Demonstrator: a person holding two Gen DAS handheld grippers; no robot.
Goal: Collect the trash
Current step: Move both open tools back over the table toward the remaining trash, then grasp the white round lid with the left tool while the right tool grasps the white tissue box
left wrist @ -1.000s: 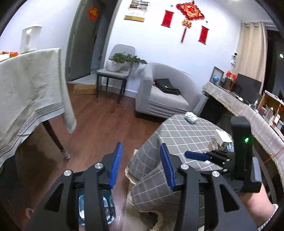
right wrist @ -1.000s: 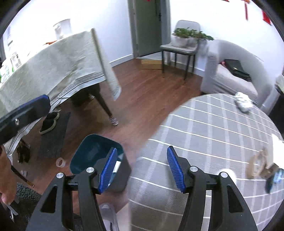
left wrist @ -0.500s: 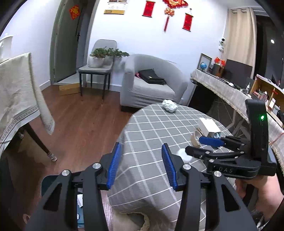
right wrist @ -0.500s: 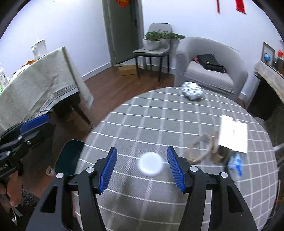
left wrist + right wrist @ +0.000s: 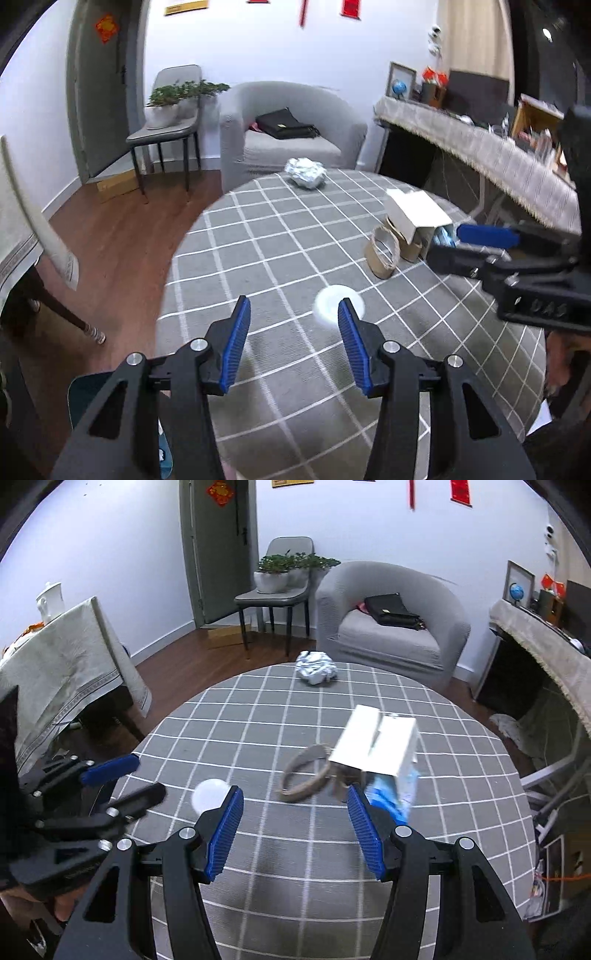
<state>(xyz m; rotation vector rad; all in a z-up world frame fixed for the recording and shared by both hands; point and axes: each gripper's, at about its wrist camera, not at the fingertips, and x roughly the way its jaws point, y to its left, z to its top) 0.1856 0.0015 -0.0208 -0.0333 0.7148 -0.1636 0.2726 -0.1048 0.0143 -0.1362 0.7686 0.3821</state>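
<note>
Nothing collected yet: foil ball (image 5: 306, 172), white box (image 5: 416, 215), tape rings (image 5: 382, 251), white lid (image 5: 338, 305) all on tabletop (image 5: 266, 266). Left tool (image 5: 291, 347) and right tool (image 5: 295, 827) part-open, empty, near lid.

both tools (image 5: 291, 347) (image 5: 295, 829) now over table (image 5: 258, 258)

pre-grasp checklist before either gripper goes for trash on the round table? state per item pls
1. Left gripper empty, jaws apart: ok.
2. Right gripper empty, jaws apart: ok.
3. White disc by the left gripper's right fingertip, not yet between the fingers: not ok.
4. Foil ball at the far edge, nothing around it: ok.
5. White box leans over the tape ring and blue wrapper; touching, so a clean single pick: cannot tell.
6. Bin on the floor at the left, mostly hidden by the gripper: cannot tell.
</note>
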